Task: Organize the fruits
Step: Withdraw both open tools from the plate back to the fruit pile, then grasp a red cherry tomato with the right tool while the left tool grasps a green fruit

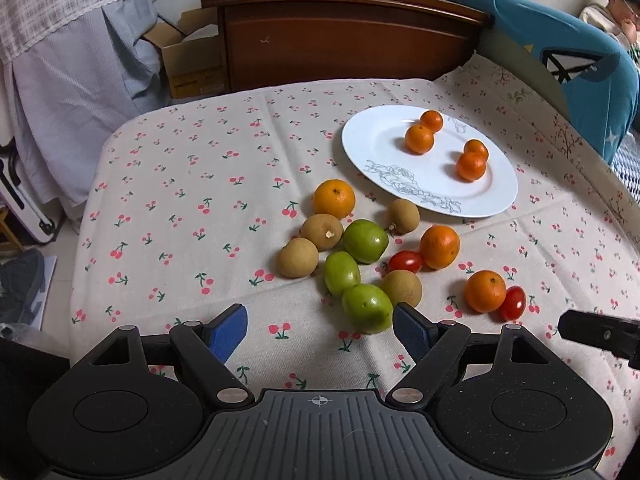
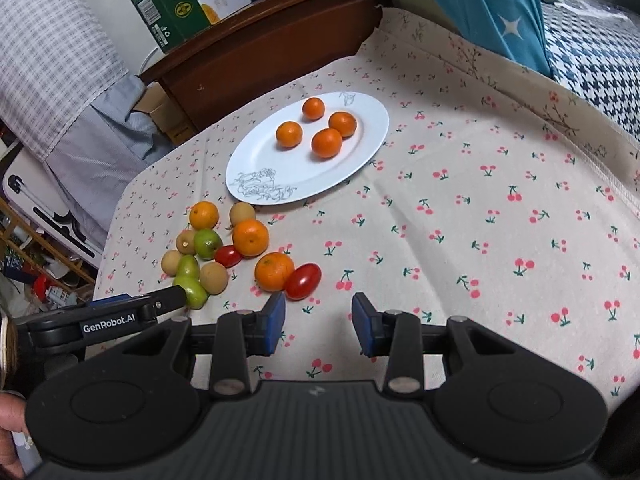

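Note:
A white plate point(image 1: 372, 140) point(image 2: 256, 168) holds several small oranges point(image 1: 419, 139) point(image 2: 326, 143). Loose fruit lies on the cherry-print cloth in front of it: three oranges point(image 1: 333, 198) point(image 2: 274, 271), green fruits point(image 1: 367, 308) point(image 2: 194, 290), brown fruits point(image 1: 298, 258) point(image 2: 213, 277) and two red tomatoes point(image 1: 513, 303) point(image 2: 303, 275). My left gripper point(image 1: 320, 330) is open and empty, its right finger beside the nearest green fruit. My right gripper point(image 2: 319, 324) is open and empty, just short of a tomato and an orange; one of its fingers shows in the left wrist view point(image 1: 600, 334).
The cherry-print cloth point(image 2: 460, 240) covers the table. A dark wooden cabinet point(image 1: 340, 36) stands behind the far edge with boxes point(image 2: 176, 0) on top. A blue cushion point(image 1: 576, 72) and a seated person point(image 1: 624, 0) are at the right. A cardboard box point(image 1: 192, 60) is on the left.

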Action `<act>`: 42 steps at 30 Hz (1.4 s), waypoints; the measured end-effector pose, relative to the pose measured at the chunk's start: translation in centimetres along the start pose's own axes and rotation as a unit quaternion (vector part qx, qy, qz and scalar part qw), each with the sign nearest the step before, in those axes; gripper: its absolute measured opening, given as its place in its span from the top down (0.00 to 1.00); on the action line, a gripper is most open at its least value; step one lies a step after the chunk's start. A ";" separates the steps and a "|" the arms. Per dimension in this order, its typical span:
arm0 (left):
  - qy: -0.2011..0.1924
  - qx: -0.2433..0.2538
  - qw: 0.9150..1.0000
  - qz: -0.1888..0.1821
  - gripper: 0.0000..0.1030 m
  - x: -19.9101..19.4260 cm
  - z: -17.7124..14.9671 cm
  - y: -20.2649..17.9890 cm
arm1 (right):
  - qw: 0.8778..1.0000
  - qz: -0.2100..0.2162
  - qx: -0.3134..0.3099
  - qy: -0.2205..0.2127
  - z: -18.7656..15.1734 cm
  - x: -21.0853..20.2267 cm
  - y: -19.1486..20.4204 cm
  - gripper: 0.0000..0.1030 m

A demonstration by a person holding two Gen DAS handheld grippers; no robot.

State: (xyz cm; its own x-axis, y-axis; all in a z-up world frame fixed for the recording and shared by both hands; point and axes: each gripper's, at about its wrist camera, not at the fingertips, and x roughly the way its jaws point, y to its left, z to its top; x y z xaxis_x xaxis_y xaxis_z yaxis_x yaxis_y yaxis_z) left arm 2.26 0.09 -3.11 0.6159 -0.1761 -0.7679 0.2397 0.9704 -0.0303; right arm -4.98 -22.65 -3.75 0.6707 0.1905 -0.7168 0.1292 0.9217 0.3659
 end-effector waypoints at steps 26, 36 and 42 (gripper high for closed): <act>-0.023 0.038 0.998 -0.039 0.46 2.7 -0.5 -1.9 | 1.000 0.010 -0.008 -0.006 0.2 2.6 -0.2 0.63; -0.030 0.047 0.998 -0.040 0.57 2.7 -0.6 -2.2 | 0.999 0.007 -0.040 0.000 0.1 3.7 0.6 0.63; -0.032 0.046 0.997 -0.046 0.64 2.6 -0.7 -2.2 | 0.998 -0.005 -0.069 -0.006 -0.1 4.2 1.2 0.64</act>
State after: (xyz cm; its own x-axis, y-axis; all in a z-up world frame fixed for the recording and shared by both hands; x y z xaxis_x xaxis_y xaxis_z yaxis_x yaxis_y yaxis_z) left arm 2.81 -2.36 -5.45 0.6333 -0.2771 -0.7226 0.3640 0.9306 -0.0378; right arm -2.07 -20.71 -6.38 0.6787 0.1769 -0.7128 0.0353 0.9616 0.2723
